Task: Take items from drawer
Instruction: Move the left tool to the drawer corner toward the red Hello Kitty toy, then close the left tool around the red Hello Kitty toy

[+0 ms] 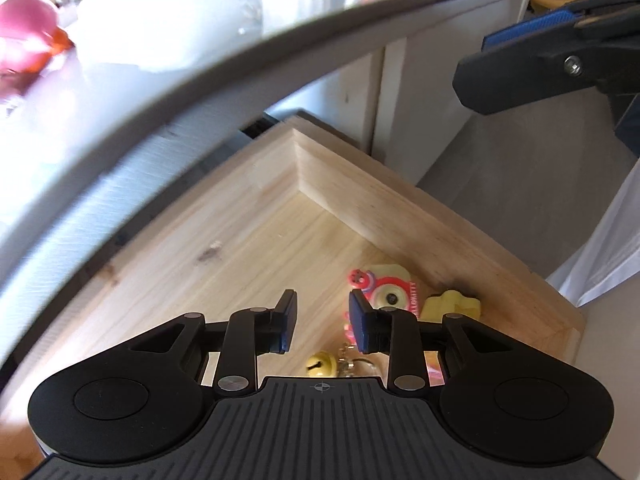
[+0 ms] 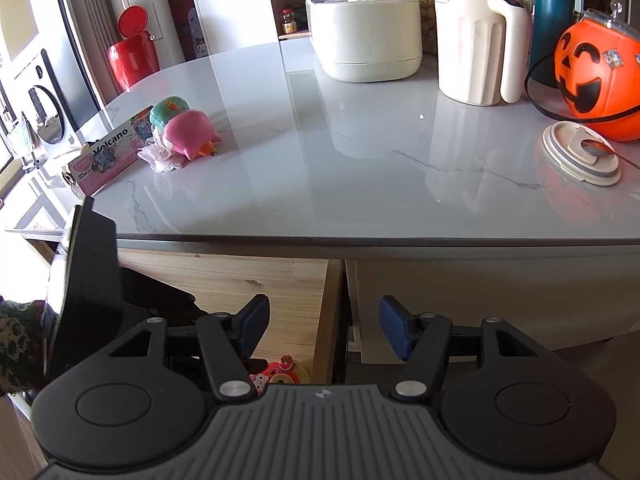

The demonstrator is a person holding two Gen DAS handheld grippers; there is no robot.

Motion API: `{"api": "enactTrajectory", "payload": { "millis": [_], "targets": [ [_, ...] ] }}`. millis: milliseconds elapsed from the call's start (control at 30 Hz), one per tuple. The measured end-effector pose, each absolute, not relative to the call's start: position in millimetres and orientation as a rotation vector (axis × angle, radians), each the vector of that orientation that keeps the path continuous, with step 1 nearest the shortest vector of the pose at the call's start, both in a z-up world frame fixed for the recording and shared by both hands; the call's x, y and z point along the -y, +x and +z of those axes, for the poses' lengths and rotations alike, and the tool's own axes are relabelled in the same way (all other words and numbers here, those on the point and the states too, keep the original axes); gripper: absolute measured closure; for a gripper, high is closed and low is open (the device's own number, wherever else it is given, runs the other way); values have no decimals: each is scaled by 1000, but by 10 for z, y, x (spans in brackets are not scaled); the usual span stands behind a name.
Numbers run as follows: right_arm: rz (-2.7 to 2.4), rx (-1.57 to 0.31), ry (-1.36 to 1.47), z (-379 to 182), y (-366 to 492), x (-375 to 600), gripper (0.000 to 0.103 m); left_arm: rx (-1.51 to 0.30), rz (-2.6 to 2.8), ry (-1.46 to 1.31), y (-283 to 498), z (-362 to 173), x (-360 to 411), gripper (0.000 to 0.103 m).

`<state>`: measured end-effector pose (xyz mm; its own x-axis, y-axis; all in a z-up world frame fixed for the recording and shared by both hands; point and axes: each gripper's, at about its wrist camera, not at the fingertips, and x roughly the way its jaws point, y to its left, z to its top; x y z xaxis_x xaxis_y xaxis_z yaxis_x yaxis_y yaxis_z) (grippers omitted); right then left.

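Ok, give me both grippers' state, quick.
Left gripper: jaws parted, nothing between the pads, over the open drawer.
Right gripper: open, empty, in front of the drawer.

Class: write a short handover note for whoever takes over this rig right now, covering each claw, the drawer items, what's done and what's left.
Left claw: open, empty, over the open drawer.
Right claw: open, empty, at the drawer's front edge.
In the drawer: red-and-yellow toy, yellow piece, yellow bell with keyring.
Already on the counter: pink toy, Volcano box.
Left: lift out the remaining items.
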<state>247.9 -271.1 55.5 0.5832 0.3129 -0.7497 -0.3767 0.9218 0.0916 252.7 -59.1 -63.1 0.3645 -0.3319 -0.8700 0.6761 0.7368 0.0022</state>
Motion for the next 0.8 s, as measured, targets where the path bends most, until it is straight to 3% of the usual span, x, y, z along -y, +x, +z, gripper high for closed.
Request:
{"api": "enactTrajectory", "payload": {
  "millis": [800],
  "targets": [
    [384,-879,-91,507,2505,2712,42,-1098,-619,392,2180,-919,684,69]
  ]
}}
